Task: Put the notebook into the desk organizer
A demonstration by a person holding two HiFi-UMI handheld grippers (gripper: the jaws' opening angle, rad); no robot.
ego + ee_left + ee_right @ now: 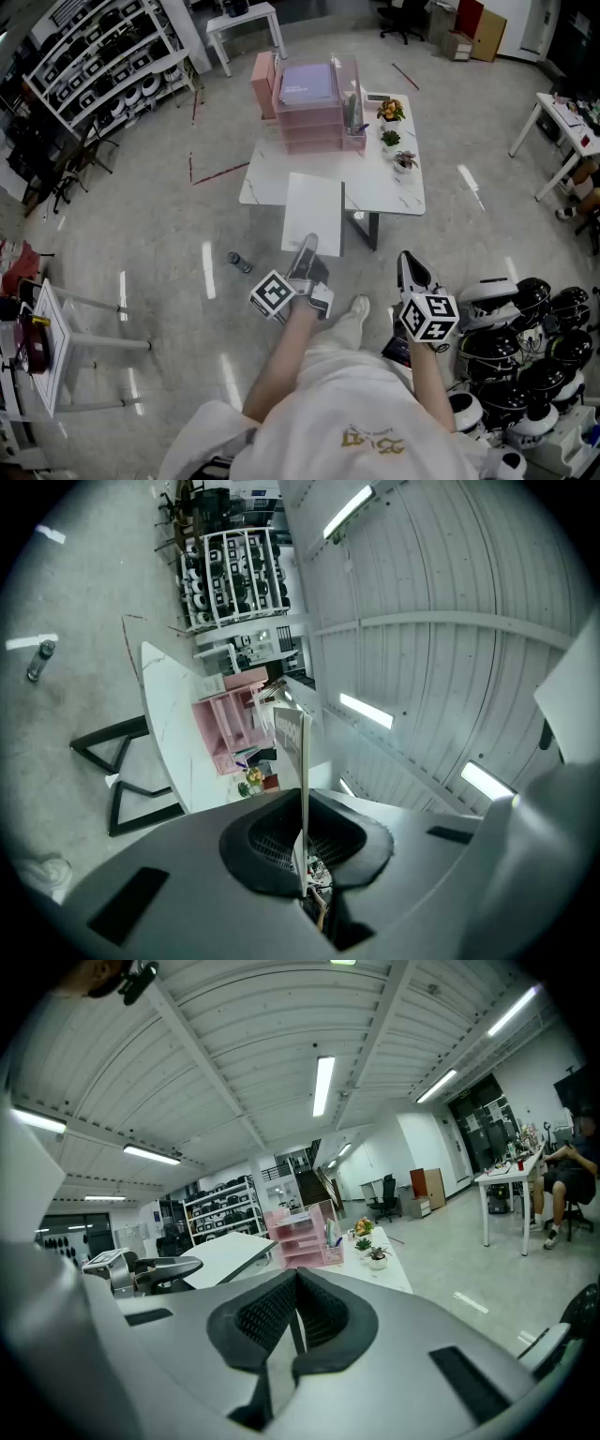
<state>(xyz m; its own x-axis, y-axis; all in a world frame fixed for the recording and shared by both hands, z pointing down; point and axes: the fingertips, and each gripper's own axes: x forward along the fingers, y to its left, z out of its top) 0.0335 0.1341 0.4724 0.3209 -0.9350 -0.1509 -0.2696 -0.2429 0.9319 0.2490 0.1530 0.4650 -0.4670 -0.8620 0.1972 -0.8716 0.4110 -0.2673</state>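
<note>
A white notebook (314,211) is held out flat in the air, in front of the near edge of the white table (394,192). My left gripper (307,247) is shut on the notebook's near edge. In the left gripper view the notebook (302,761) shows edge-on, pinched between the black pads of the left gripper (302,855). The pink desk organizer (309,103) stands at the table's far side, apart from the notebook. My right gripper (407,260) hangs lower right, beside the table. Its jaws (296,1312) are shut with nothing between them. From there I see the notebook (230,1255) and organizer (300,1237).
Three small potted plants (392,136) stand on the table's right side. A small bottle (239,262) lies on the floor left of the table. Shelving racks (103,66) fill the far left, helmets (525,347) the lower right. A person (567,1176) sits at a far desk.
</note>
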